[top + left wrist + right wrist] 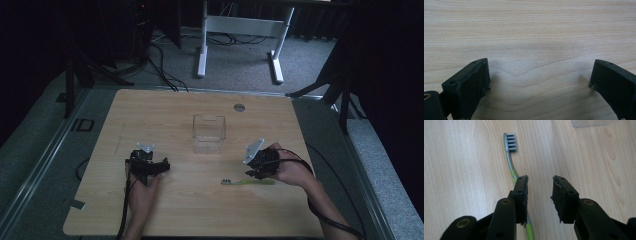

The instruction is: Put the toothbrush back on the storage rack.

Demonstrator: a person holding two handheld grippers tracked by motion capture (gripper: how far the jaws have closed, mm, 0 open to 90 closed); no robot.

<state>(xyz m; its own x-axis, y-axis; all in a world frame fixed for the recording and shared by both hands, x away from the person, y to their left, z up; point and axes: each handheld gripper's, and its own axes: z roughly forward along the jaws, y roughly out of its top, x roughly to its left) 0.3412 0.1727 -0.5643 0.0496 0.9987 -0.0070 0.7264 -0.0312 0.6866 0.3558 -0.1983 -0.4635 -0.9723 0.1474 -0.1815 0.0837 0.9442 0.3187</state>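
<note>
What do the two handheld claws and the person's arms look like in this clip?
Both are black two-jaw tools. The left claw and right claw each carry a grey three-cornered plate and trail a black cable. The flat pads have screw holes. The forearms are bare, without sleeves.

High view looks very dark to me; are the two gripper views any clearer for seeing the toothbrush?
High view: dim overall, surroundings nearly black, the green-handled toothbrush small and soft beside the clear plastic box. Right gripper view: bright and even, grey bristles sharp, the handle passing under one jaw of the right gripper. Left gripper view: well lit wooden table, soft shadow between the jaws of the left gripper.
</note>
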